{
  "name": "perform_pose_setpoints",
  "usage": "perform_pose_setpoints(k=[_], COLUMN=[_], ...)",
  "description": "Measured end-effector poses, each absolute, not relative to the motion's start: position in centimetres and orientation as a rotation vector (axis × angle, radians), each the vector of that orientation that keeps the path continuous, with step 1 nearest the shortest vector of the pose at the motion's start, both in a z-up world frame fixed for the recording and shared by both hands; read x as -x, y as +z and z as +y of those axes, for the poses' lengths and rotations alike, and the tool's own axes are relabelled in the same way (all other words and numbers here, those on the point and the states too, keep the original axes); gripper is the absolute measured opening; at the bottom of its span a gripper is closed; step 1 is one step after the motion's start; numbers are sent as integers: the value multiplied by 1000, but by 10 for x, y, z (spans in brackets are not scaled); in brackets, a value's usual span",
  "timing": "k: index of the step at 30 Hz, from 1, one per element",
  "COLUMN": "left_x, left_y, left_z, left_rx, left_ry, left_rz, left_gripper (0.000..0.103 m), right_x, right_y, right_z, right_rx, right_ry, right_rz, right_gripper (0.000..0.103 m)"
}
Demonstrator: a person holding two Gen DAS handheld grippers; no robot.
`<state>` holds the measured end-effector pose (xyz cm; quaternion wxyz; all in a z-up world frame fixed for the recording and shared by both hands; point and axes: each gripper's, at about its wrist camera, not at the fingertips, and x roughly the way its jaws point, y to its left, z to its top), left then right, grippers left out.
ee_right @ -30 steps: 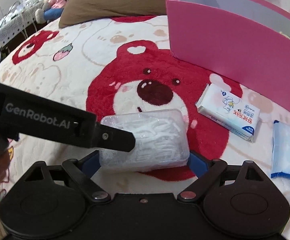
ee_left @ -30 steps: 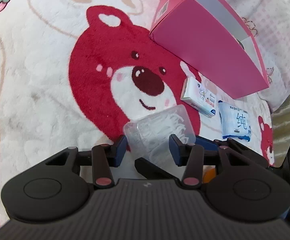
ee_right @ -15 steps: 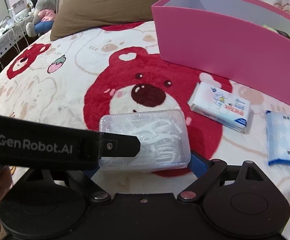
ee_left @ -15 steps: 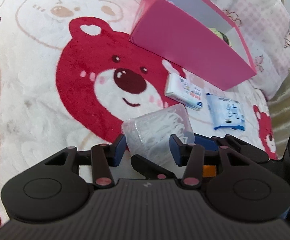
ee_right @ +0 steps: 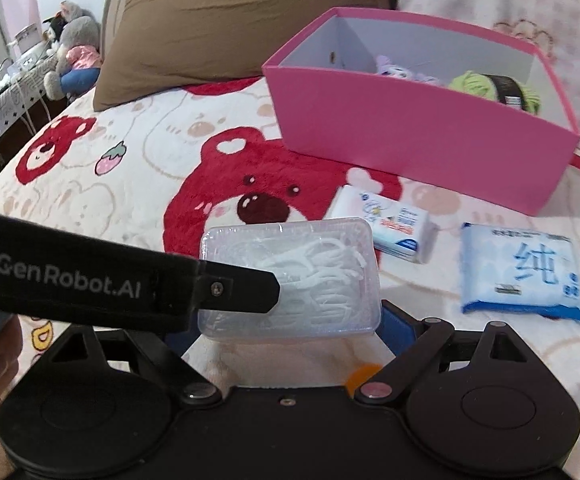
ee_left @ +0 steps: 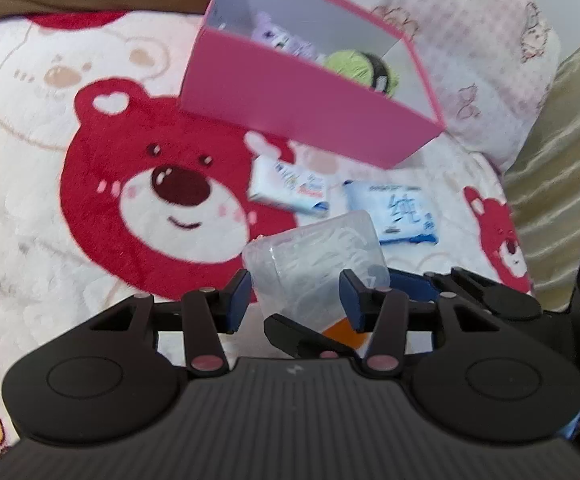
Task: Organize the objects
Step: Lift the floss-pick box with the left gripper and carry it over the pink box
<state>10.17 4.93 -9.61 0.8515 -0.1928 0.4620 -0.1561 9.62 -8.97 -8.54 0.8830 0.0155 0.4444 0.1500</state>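
Fingers (ee_left: pixel 238 294) of both grippers clamping floss box (ee_right: pixel 290 276)

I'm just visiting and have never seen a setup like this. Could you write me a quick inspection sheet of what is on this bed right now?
Surface: bear-print blanket on a bed.
Job's things: clear plastic box of small white pieces, held by both grippers; white packet and blue packet lying in front of the pink box, which holds a purple toy and green yarn.
Clutter: nothing seen.
Grippers: left gripper closed across the clear box; right gripper spread wide along its length.
Cables: white cords, far left, off the bed.
Surroundings: brown pillow, plush toys.
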Motion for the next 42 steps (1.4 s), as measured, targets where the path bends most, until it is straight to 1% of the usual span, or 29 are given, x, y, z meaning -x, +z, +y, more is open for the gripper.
perform_pose_setpoints(k=[9,15,20,27,34,35,42], left_x=[-100,-108,-120,-134,-172,-180,-242], left_y=[-65,-44,-33,-11,4,4,3], left_z=[37,29,29,21,10,8,-5], left_rx=[395,362,421,428,424,427,447], left_ry=[-380,-389,-435,-470,-478,-478,-482], left_rz=[942,969,1004,988,994,1001,1002], left_gripper=[46,46,44,44,44,46,46], right_x=[-86,-90,-93,-105,-130,-135,-193], right_y=[-50,-34,-18,8,21,22,24], right_z=[-102,-111,-116,-131,-151,-154,-176], right_rx=[-11,-63,-23,7,-67,-84,-117], right_ry=[274,268,255,282,249,238,187], right_rz=[897,932,946,961,947,946,953], right_gripper=[94,94,94,94,94,94,93])
